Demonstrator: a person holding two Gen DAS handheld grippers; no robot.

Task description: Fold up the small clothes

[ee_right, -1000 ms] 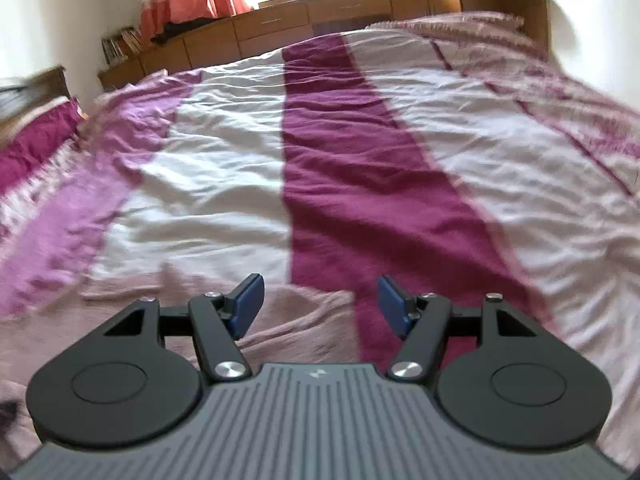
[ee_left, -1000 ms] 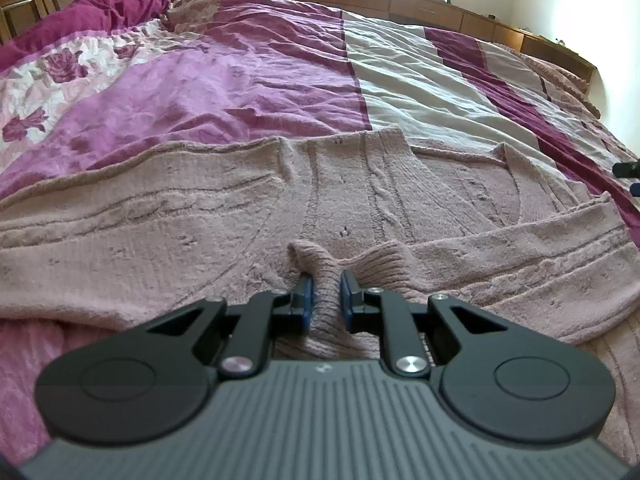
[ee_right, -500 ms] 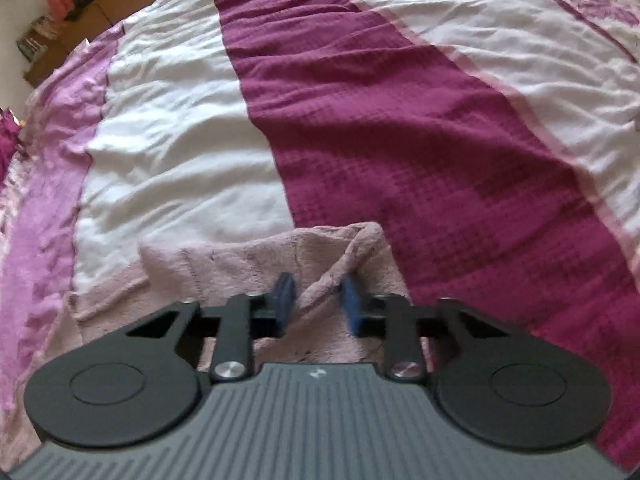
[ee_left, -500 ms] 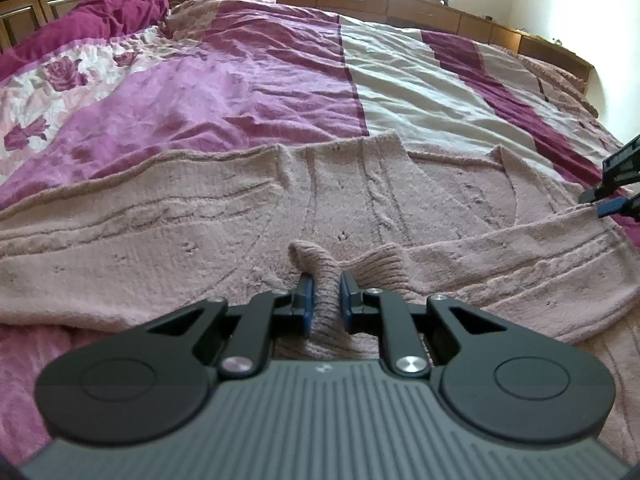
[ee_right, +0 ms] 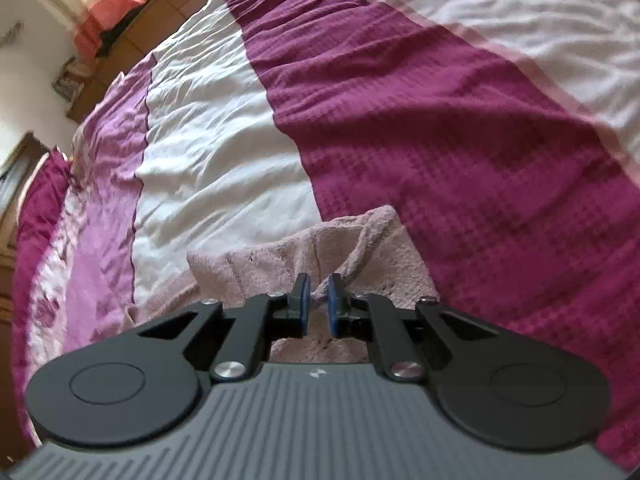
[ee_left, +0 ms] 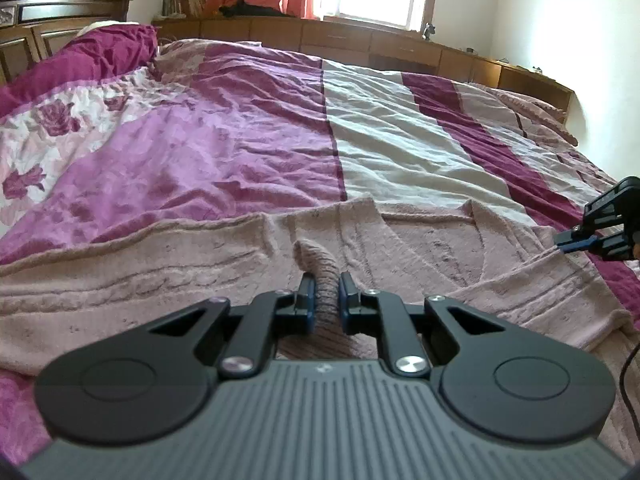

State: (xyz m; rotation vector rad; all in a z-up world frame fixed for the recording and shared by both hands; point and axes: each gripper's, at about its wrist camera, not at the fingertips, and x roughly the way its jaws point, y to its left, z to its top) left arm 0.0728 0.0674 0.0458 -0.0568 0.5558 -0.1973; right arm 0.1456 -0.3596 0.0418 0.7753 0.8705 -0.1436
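A pale pink cable-knit sweater (ee_left: 160,280) lies spread across the near part of the bed. My left gripper (ee_left: 325,280) is shut on a raised ribbed fold of it, and the fold stands up between the pads. In the left wrist view my right gripper (ee_left: 564,240) reaches in from the far right at the sweater's edge. In the right wrist view my right gripper (ee_right: 317,284) points down at a corner of the sweater (ee_right: 272,256). Its jaws are closing, with a pinch of knit between the blue pads.
The sweater rests on a bedspread (ee_left: 400,140) striped in magenta, lilac and cream. A dark wooden headboard (ee_left: 52,8) is at the far left. Low wooden cabinets (ee_left: 360,40) run under a window with an orange curtain. A thin black cable (ee_left: 628,368) hangs at the right edge.
My left gripper has risen a little, lifting the pinched fold. My right gripper has tipped down and rolled onto the sweater's corner, and its jaws went from wide open to nearly together on the knit.
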